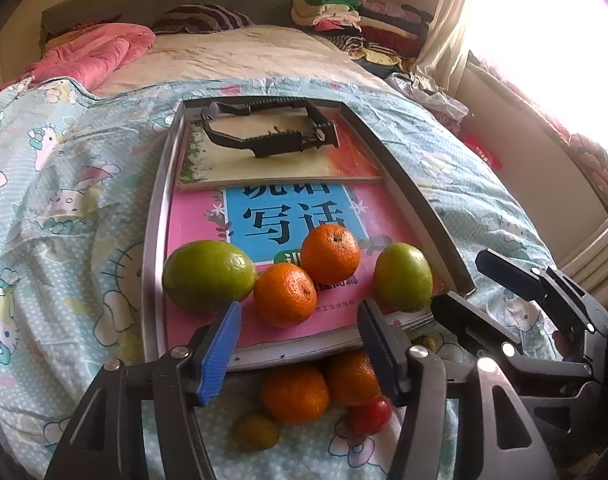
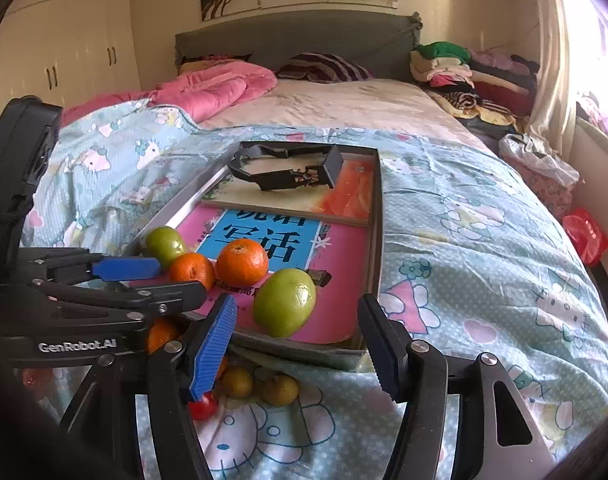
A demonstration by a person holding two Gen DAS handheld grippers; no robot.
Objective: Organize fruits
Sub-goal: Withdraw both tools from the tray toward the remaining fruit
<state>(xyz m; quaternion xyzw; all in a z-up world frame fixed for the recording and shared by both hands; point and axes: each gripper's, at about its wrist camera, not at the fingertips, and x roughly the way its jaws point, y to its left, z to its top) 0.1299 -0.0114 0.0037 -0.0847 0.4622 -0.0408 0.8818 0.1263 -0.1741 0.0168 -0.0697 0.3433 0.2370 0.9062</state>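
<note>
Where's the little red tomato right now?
The red tomato lies on the bedspread just in front of the tray's near edge, beside two oranges, low in both views between the claw fingers.

Ahead of your left tongs (image 1: 300, 344), two orange mandarins (image 1: 284, 294) sit between two green limes (image 1: 208, 275) on a pink book (image 1: 208, 328) with a blue title panel. Beneath your tongs, the bed cover (image 2: 483, 240) is pale blue with white dots and cartoon cats. One finger pad (image 1: 220, 354) is ribbed blue.
</note>
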